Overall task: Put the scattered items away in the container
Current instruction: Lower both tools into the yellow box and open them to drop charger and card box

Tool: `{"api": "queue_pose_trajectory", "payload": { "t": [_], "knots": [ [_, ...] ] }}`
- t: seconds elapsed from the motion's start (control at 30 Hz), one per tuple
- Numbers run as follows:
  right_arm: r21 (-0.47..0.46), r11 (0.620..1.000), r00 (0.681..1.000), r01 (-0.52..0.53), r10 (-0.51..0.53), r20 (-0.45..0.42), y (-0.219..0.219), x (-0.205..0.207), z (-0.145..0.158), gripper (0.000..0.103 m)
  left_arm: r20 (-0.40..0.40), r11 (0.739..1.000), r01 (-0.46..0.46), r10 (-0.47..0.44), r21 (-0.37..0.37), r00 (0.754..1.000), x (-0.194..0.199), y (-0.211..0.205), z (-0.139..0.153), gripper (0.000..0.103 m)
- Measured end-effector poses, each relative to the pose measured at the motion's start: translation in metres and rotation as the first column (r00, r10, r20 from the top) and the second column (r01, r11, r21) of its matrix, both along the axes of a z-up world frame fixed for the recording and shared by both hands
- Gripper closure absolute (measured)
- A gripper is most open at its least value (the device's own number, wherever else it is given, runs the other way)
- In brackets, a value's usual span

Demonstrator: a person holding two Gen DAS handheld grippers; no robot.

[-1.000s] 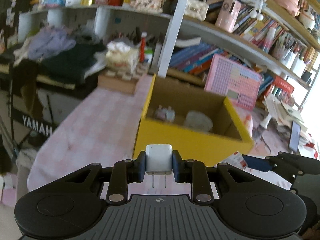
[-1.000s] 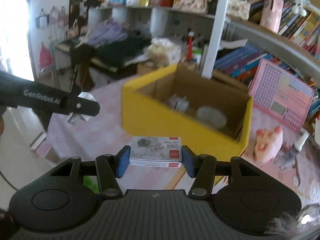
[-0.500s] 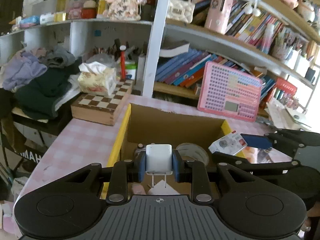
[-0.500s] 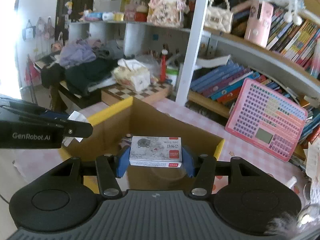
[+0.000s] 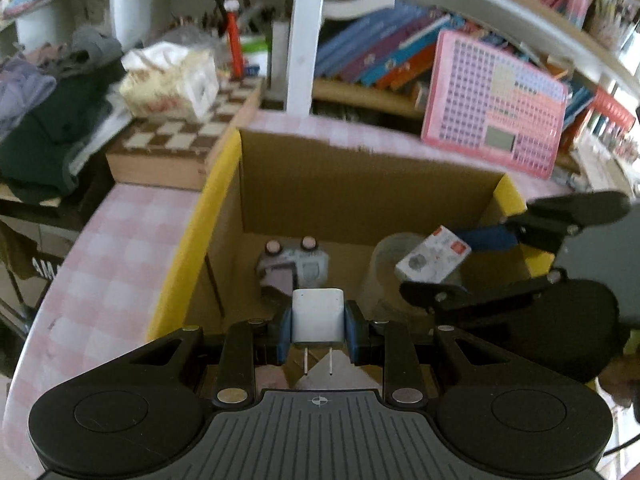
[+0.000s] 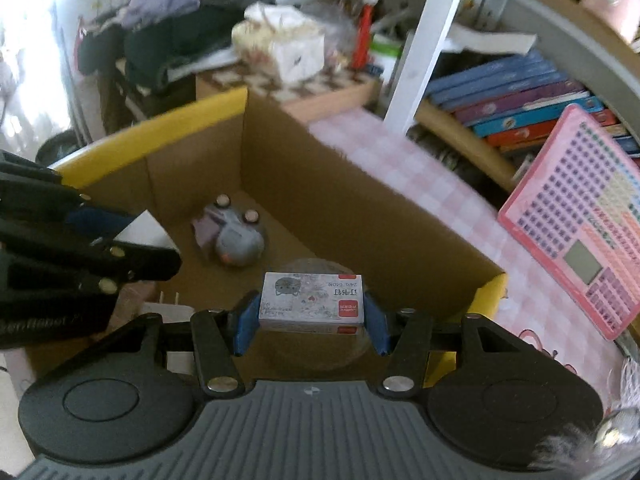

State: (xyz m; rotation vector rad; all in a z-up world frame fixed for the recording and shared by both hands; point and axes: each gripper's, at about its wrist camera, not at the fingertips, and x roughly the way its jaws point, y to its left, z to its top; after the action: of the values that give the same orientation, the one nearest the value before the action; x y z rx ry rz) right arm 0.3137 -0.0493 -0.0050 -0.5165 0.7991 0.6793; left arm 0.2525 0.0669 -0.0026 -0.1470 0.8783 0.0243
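Both held over the yellow box point(image 5: 188, 240) — charger point(image 5: 318, 314), staples box point(image 6: 312, 302).

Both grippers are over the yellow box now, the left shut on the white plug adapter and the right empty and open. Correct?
Not quite. The right gripper is not empty: it is shut on a small printed box, as the right wrist view shows. The rest holds: the left gripper grips the white plug adapter over the yellow box.
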Motion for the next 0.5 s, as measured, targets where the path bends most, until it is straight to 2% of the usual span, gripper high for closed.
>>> {"api": "queue_pose_trajectory", "payload": {
  "t": [0.13,0.27,0.37,0.4,0.5],
  "knots": [
    [-0.013,1.0,0.999,-0.011,0.011,-0.042,0.004,0.007,-0.006,0.05,-0.025,1.0,0.002,-0.002,0.001,1.0,0.006,0.001,-0.006,0.078],
    [-0.006,1.0,0.999,-0.004,0.004,-0.048,0.004,0.007,-0.005,0.05,-0.017,1.0,0.001,-0.001,0.004,1.0,0.008,0.0,-0.004,0.076],
    [0.015,1.0,0.999,0.013,-0.013,-0.045,0.0,0.009,-0.003,0.049,-0.008,1.0,-0.005,0.005,0.018,1.0,0.009,0.001,-0.002,0.068],
    [0.021,1.0,0.999,0.021,-0.02,-0.041,-0.001,0.009,-0.002,0.047,-0.005,1.0,-0.011,0.011,0.025,1.0,0.009,0.002,-0.001,0.062],
    [0.04,0.998,0.999,0.043,-0.042,-0.035,-0.006,0.011,0.001,0.043,0.013,1.0,0.0,0.0,0.002,1.0,0.005,0.004,0.003,0.056]
  ]
}}
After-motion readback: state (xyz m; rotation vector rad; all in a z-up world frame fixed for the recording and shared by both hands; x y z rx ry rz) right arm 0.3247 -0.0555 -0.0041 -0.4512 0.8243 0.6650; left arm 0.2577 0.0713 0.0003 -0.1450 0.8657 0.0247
